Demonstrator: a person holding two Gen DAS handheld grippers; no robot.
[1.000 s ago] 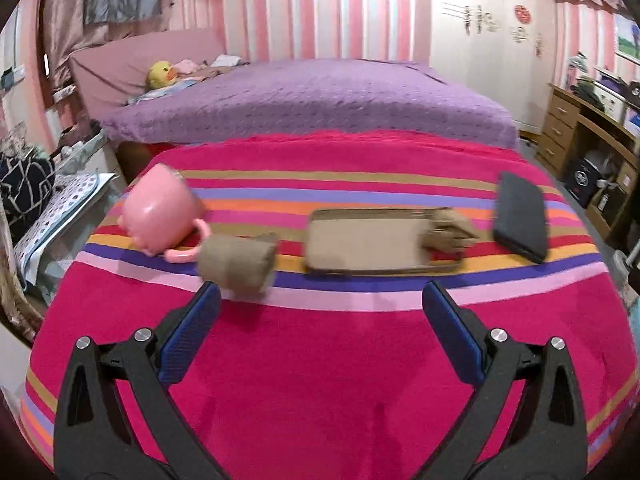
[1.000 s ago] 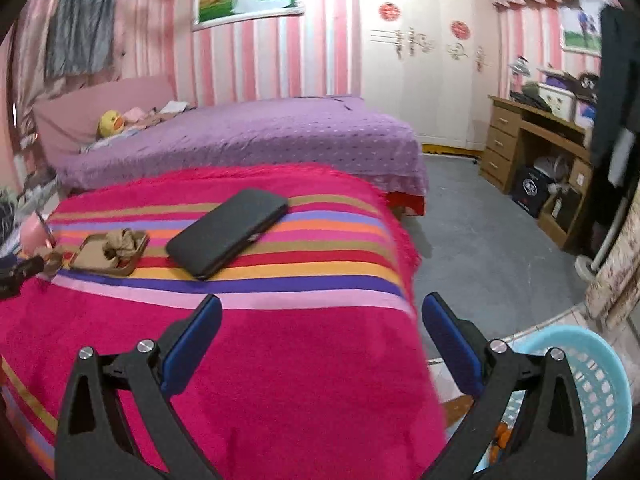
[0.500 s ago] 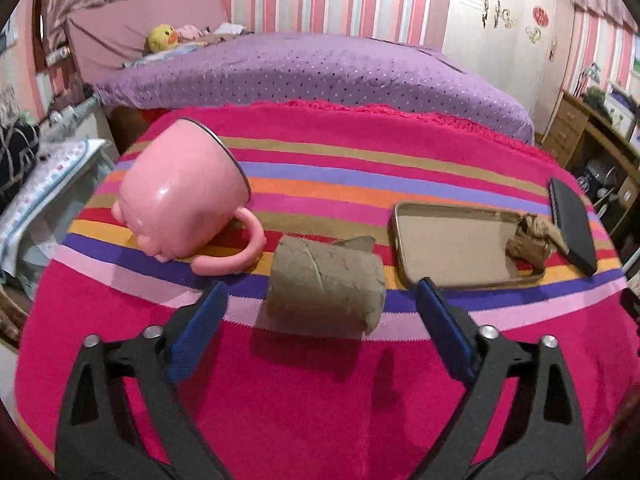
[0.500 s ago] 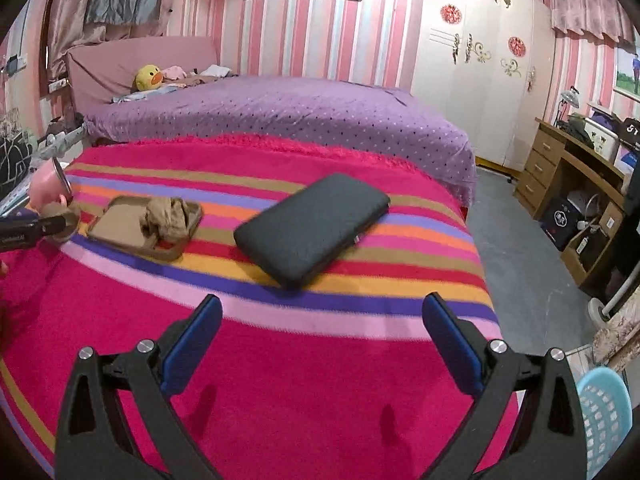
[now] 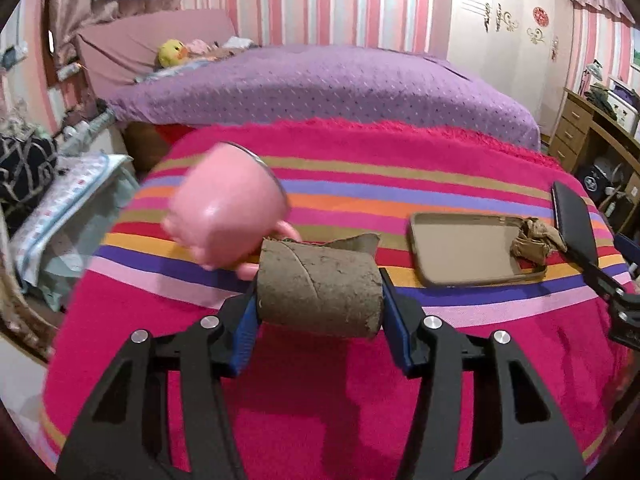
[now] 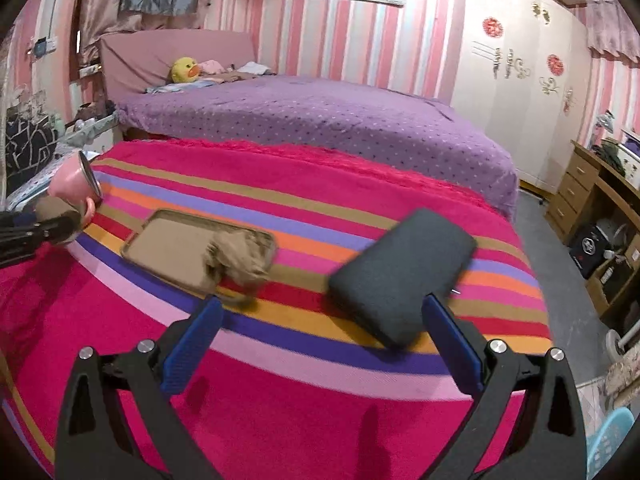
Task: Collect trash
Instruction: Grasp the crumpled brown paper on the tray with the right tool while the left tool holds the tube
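A brown cardboard roll [image 5: 316, 276] lies on the striped pink blanket [image 5: 320, 400]. My left gripper [image 5: 318, 292] is closing on it, with a blue pad against each end. Just behind the roll a pink mug [image 5: 228, 216] lies on its side. To the right, a crumpled brown paper [image 5: 534, 242] rests on a brown tray [image 5: 460, 252]. In the right wrist view my right gripper [image 6: 320, 306] stands open above the blanket, with nothing between its fingers. The crumpled paper [image 6: 238, 258] is ahead of its left finger.
A black case [image 6: 404, 276] lies ahead of the right finger. Behind the blanket is a purple bed [image 6: 320, 120]. A wooden desk [image 6: 600, 184] stands at the right. A light blue basket [image 6: 608, 440] sits on the floor at the bottom right corner.
My left gripper moved forward to the roll and narrowed its jaws around it. My right gripper swung left, bringing the tray and black case close in front of it.
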